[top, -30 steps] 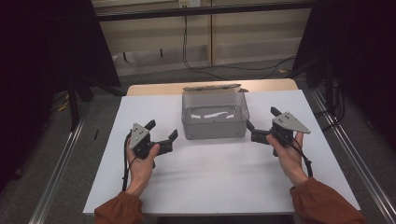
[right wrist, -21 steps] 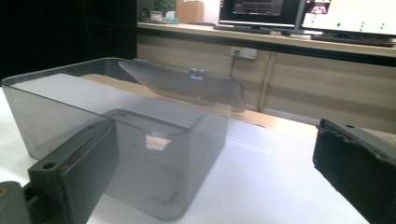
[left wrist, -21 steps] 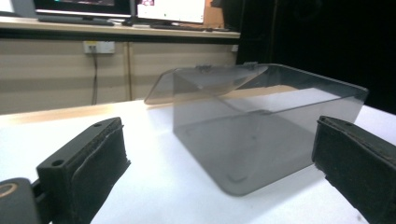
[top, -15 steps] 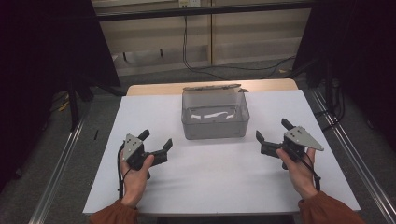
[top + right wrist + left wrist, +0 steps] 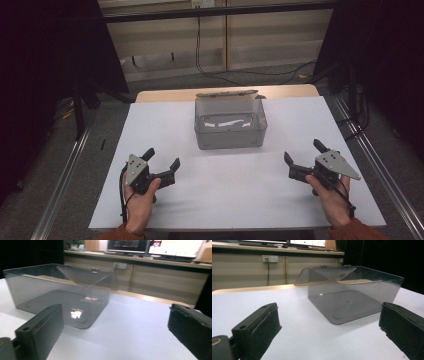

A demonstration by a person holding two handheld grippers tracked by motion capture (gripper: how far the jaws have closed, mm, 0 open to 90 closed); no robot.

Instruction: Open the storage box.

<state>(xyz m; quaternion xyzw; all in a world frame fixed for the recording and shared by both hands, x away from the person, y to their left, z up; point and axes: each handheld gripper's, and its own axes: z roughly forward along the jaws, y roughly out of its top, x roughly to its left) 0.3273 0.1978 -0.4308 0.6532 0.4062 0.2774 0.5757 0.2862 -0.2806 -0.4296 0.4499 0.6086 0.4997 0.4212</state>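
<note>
The left gripper (image 5: 162, 161) rests low on the white table (image 5: 235, 195), jaws spread and empty. The clear plastic box (image 5: 230, 131), lid open, stands mid-table between both. The right gripper (image 5: 303, 156) is likewise spread, empty.

Box (image 5: 230, 131) at the table's (image 5: 220, 200) far middle, left gripper (image 5: 161, 161) and right gripper (image 5: 303, 154) nearer, either side
</note>
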